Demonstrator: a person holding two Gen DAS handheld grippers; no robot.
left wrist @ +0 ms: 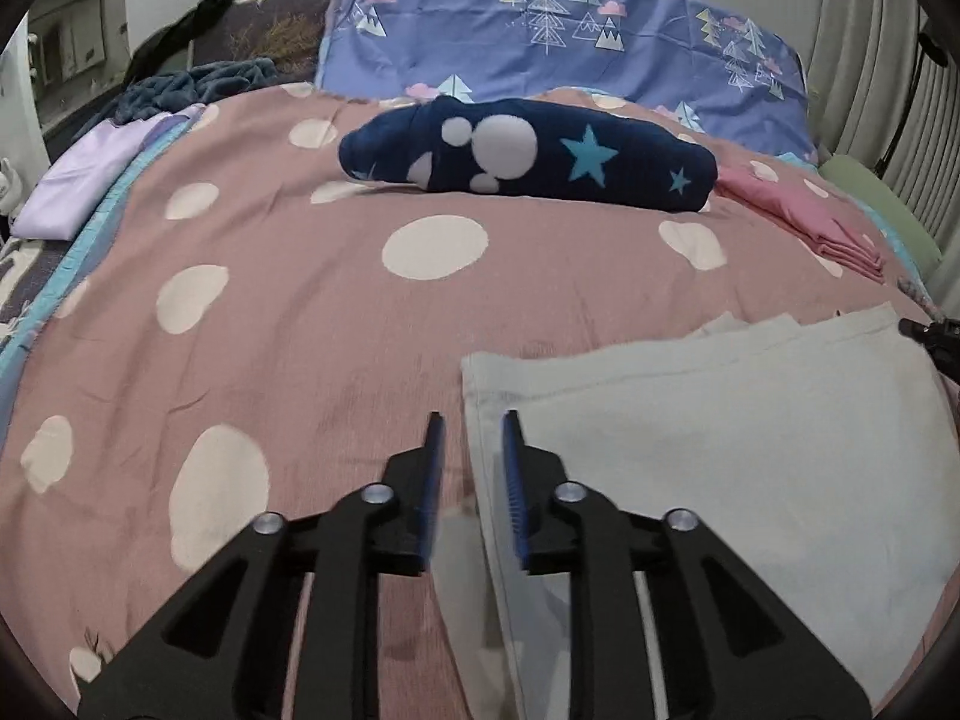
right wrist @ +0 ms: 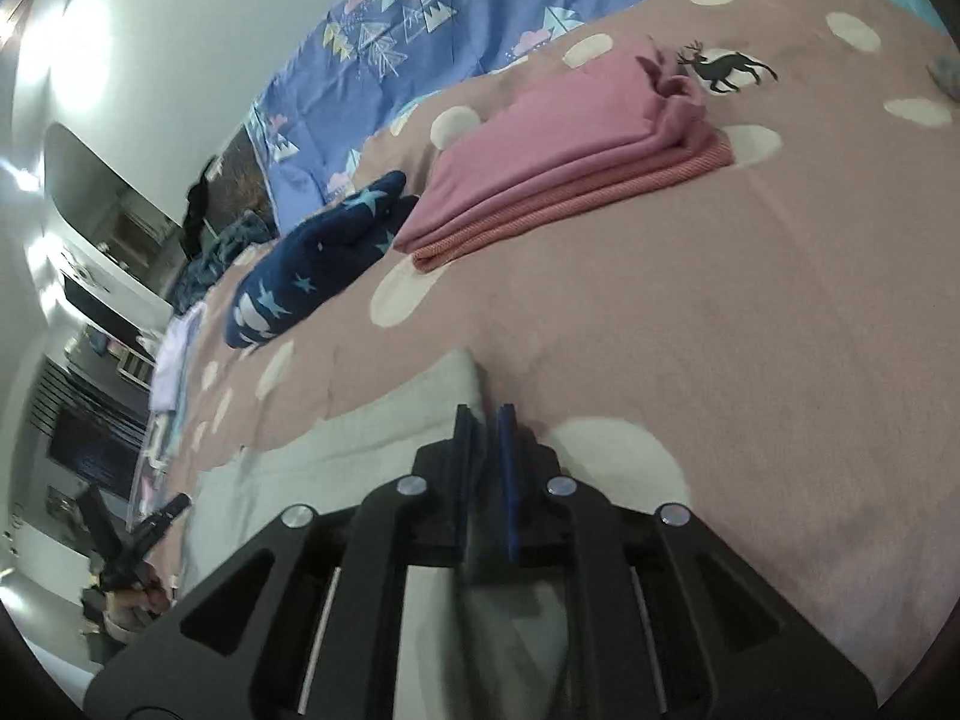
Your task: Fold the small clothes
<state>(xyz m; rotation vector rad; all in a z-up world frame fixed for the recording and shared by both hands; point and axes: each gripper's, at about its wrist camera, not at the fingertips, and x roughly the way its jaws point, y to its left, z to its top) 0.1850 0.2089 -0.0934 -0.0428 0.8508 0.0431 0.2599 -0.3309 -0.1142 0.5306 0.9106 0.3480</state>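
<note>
A pale grey-white garment (left wrist: 720, 432) lies folded flat on the pink polka-dot bedspread (left wrist: 288, 324). My left gripper (left wrist: 473, 423) hovers at the garment's left edge with its jaws slightly apart; the cloth edge runs up between the fingers. My right gripper (right wrist: 483, 414) is at the garment's (right wrist: 360, 450) far right corner with its jaws nearly together, and cloth runs between them. The right gripper's tip also shows in the left wrist view (left wrist: 927, 333) at the garment's right edge.
A folded navy star-print garment (left wrist: 540, 156) lies mid-bed. A stack of folded pink clothes (right wrist: 570, 162) sits to its right. A lilac folded piece (left wrist: 96, 174) lies at the left edge. A blue tree-print pillow (left wrist: 570, 42) stands at the head.
</note>
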